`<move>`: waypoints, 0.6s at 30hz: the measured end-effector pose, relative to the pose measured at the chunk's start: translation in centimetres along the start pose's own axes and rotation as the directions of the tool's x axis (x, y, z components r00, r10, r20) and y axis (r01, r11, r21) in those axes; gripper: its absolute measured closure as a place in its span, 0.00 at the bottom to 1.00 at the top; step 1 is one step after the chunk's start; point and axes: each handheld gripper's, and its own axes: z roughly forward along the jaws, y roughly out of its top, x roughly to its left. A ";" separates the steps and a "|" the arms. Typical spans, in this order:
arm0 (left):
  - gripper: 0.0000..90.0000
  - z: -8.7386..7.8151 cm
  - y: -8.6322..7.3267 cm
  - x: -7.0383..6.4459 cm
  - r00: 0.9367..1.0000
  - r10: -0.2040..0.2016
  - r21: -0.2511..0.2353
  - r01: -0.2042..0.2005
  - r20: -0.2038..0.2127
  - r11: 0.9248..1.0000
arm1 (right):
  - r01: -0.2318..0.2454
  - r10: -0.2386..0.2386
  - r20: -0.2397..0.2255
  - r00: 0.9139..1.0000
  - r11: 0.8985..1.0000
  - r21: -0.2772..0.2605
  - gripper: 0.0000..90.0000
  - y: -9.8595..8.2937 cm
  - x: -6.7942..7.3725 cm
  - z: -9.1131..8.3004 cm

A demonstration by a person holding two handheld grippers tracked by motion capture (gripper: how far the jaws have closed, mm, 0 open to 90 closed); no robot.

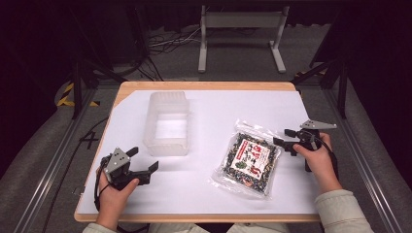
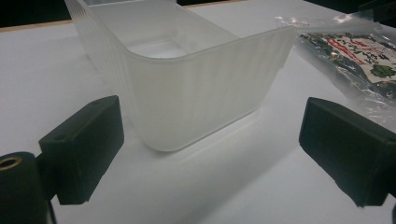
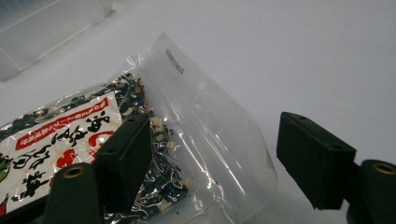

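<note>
1. Right gripper (image 1: 285,138) — fingers (image 3: 122,154) spread wide, nothing between them. In the right gripper view one finger sits over the printed part of the snack bag (image 1: 248,160); the other stands past the bag's clear sealed edge, over bare counter (image 1: 214,194).
2. Judged step: taking hold of the bag at its upper right corner. Lower the fingers so the clear flap lies fully between them, then close. Grip the flat seal rather than the filled part — the film there looks slack and should pinch without crushing the contents.
3. Keep the lower finger flush with the counter; the bag lies flat, and a high approach is likely to slide over the glossy film.
4. Left gripper (image 1: 143,162) — fingers (image 2: 81,147) also wide apart and empty, aimed at the near rounded end of the translucent tub (image 1: 166,124), not touching it.
5. The tub stands upright and empty, just to the left of the bag on the white sheet. If the bag is meant for it, steady the tub's near wall with the left fingers first; a light container may well skid.
</note>
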 end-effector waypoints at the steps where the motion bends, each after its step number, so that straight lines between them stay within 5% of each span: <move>1: 0.09 0.0 0.0 0.0 1.000 -0.001 0.000 0.001 0.000 1.000 | 0.001 -0.001 -0.004 1.000 1.000 0.009 0.32 -0.1 0.0 0.1; 18: 0.09 0.0 0.0 0.0 1.000 -0.011 -0.003 0.010 -0.007 1.000 | -0.031 0.035 -0.046 0.998 0.997 0.073 0.39 -0.6 -0.2 1.0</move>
